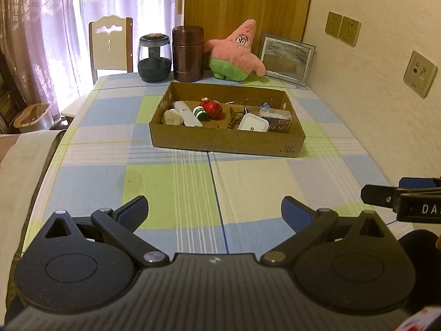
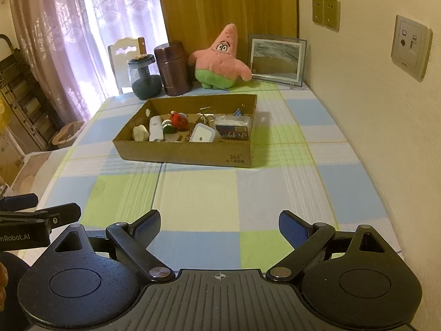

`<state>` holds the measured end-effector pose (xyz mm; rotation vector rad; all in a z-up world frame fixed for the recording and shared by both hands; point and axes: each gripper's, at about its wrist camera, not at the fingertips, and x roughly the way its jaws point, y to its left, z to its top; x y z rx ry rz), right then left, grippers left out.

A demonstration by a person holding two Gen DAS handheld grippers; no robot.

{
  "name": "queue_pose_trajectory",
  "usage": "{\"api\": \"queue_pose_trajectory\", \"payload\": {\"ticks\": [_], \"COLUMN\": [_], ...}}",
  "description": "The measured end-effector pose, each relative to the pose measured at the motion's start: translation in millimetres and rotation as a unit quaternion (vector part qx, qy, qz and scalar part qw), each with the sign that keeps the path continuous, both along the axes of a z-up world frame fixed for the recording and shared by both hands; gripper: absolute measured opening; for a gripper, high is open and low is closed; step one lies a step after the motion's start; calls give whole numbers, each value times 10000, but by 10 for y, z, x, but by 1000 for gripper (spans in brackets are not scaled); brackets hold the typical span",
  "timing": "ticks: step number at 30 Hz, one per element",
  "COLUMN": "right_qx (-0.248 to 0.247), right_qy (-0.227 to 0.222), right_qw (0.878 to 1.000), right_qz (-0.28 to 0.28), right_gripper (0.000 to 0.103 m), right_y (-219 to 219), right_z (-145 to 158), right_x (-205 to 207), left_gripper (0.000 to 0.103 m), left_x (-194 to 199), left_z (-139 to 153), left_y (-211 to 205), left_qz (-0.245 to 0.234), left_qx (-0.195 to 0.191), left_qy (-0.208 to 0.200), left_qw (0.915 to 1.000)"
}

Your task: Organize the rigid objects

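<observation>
Both black tongs, the left tongs (image 1: 215, 211) and right tongs (image 2: 219, 226), carry blue ribbed pads, silver pivot screws and white lettering.

Sunlit curtains (image 1: 55, 27), cream wall (image 2: 358, 110)

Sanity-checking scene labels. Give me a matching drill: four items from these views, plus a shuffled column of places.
Things:
1. white square device
2. pink star plush
3. pale stone
4. brown canister

Places:
A. left end of the cardboard box
B. behind the box, beside the framed picture
C. in the box, near its front wall, right of middle
D. behind the box, next to the dark glass jar

Pairs: 1-C, 2-B, 3-A, 4-D
</observation>
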<state>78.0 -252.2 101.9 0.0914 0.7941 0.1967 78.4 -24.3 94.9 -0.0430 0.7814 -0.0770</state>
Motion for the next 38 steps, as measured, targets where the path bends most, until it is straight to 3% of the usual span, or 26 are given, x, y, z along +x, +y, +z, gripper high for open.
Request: {"api": "queue_pose_trajectory", "payload": {"ticks": [38], "right_qx": [-12], "right_qy": [85], "right_qw": [10000], "right_qz": [31], "right_gripper": [90], "right_y": [37], "right_z": [-42], "right_x": [3], "left_gripper": [101], "left_x": [-4], "left_z": [-32], "left_y": [-46], "left_qz": [-7], "left_qx": [-80], "left_qy": [34], "left_qw": [10000]}}
